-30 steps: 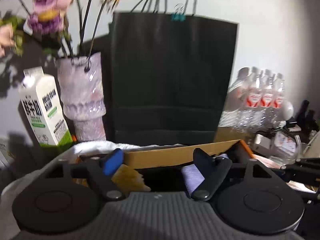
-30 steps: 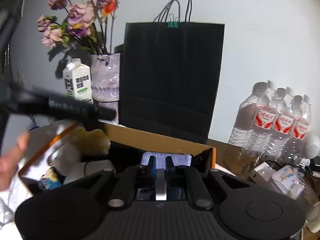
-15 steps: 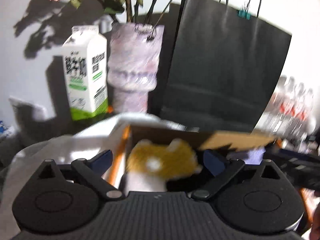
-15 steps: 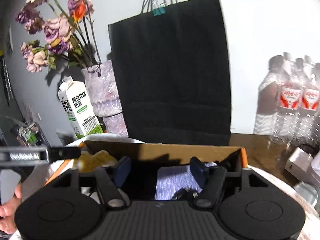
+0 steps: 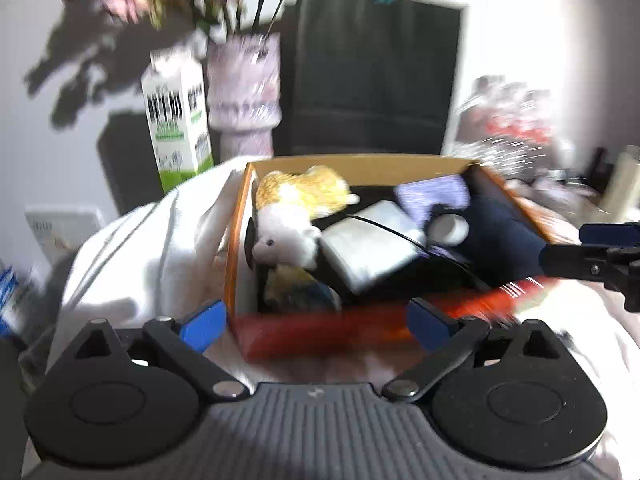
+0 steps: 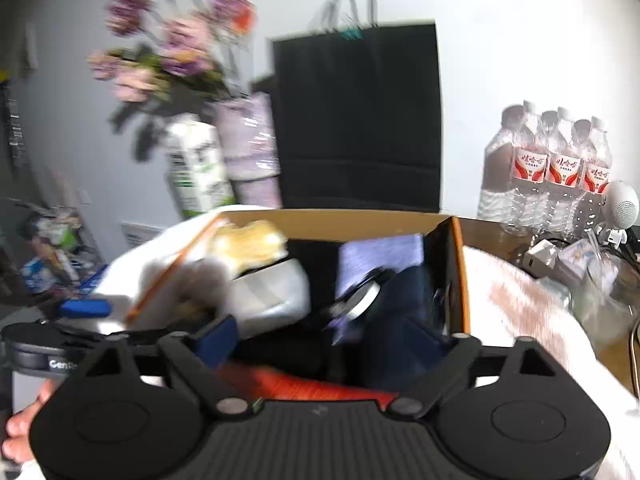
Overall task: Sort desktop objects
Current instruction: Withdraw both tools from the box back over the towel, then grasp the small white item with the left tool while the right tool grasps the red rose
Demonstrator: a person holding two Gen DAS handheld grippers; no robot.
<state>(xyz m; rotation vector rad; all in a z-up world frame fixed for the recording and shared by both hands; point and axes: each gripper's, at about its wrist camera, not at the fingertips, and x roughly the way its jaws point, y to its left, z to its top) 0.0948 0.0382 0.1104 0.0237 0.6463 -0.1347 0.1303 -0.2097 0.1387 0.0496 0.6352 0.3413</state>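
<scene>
Both grippers, L (image 5: 314, 322) & R (image 6: 320, 336), jaws apart, empty, above orange box (image 5: 236, 240). Risk, I judge: motion blur makes me snag cable (image 5: 384, 228).

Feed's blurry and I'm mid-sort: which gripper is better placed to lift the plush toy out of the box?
Left, probably. The left gripper is open and empty, nearest the box's left end where the plush toy lies. The right gripper, also open, faces the dark blue bundle.
</scene>
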